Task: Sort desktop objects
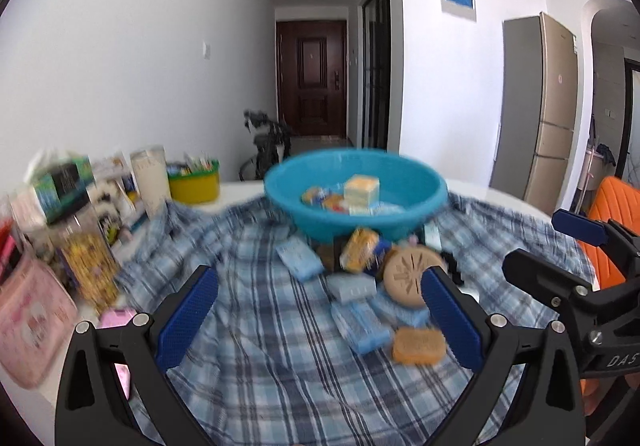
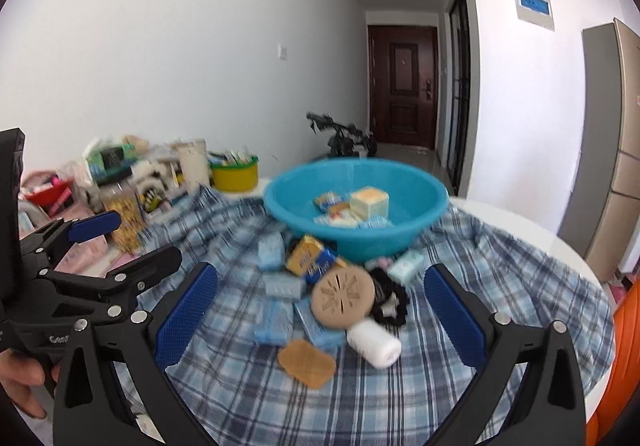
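Note:
A blue basin [image 1: 424, 201] [image 2: 288, 201] stands on the plaid cloth [image 1: 260, 346] [image 2: 500, 278] with a pale cube and small packets inside. In front of it lies a pile: a tan round disc [image 1: 404, 278] [image 2: 344, 300], a yellow-blue packet [image 1: 360, 250] [image 2: 310, 256], light blue packs [image 1: 362, 328] [image 2: 274, 320], an orange sponge [image 1: 418, 346] [image 2: 307, 362], a white roll [image 2: 374, 342] and a black item [image 2: 390, 294]. My left gripper [image 1: 320, 320] is open and empty short of the pile. My right gripper [image 2: 320, 320] is open too, above the near cloth.
Boxes, a jar, a yellow tub [image 1: 194, 187] [image 2: 234, 175] and a pink pouch [image 1: 30, 330] crowd the table's left side. An orange chair [image 1: 612, 230] stands at the right. The right gripper's body [image 1: 580, 286] shows in the left wrist view, the left gripper's [image 2: 80, 266] in the right.

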